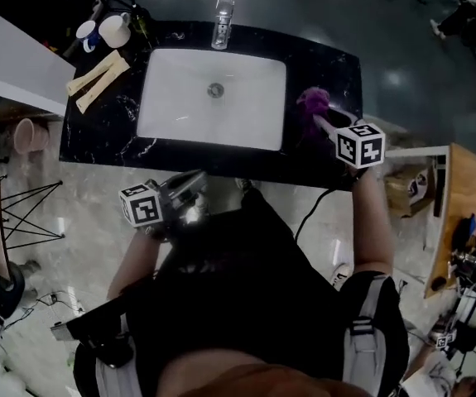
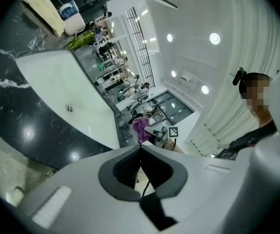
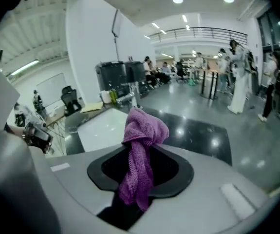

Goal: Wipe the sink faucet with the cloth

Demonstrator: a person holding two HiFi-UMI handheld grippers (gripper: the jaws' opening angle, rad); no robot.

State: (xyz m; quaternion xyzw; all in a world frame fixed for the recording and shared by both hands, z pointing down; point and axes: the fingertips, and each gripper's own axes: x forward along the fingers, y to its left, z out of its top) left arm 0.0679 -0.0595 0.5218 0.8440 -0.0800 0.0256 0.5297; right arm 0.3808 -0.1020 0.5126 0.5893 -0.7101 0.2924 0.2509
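Head view showed the right gripper (image 1: 324, 125) clamped on the cloth (image 1: 312, 100), faucet (image 1: 223, 21) farther left; left gripper (image 1: 194, 180) closed, empty.

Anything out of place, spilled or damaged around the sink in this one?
Nothing stands out. The faucet stands upright behind the sink, which shows no spill. The cloth is pinched in the right gripper over the counter, right of the sink. Cups sit at the counter's far left corner.
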